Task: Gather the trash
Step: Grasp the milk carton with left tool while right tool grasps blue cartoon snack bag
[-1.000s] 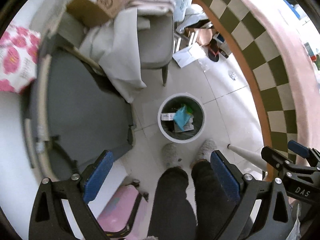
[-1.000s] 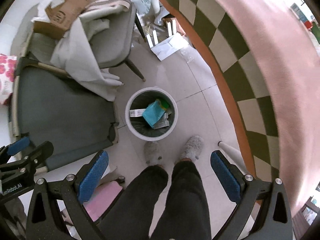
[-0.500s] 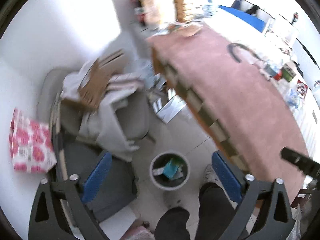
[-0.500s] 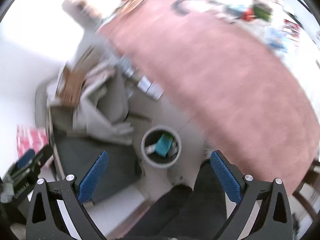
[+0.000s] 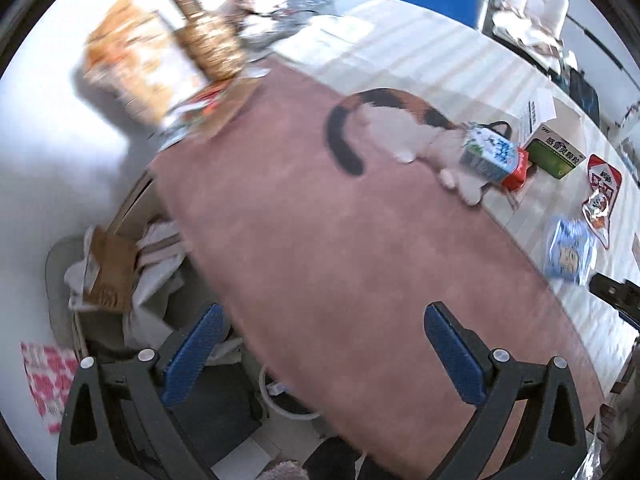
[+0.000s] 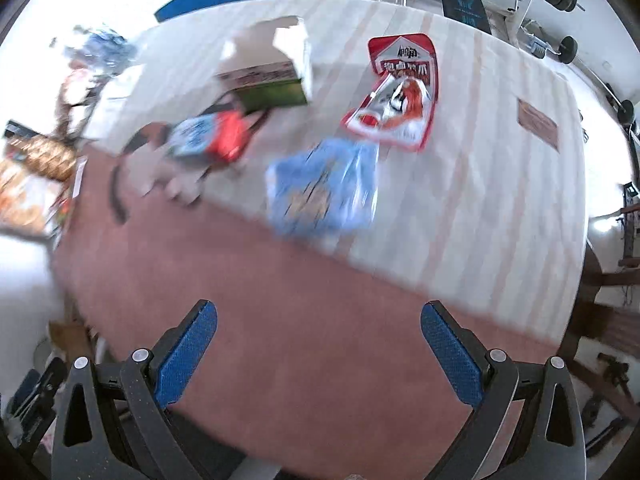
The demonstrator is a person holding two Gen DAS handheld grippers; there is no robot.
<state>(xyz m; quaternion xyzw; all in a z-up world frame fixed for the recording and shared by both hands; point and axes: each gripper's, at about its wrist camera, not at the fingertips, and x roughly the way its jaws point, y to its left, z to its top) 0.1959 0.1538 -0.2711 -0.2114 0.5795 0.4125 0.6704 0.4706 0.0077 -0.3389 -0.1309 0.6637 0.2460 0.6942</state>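
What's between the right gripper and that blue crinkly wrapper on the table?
Nothing but bare pink tablecloth. In the right wrist view, the open right gripper looks across it at the blue wrapper.

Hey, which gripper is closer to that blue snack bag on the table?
Right. The right gripper points almost straight at the blue snack bag. From the left gripper, the bag sits far off to its right.
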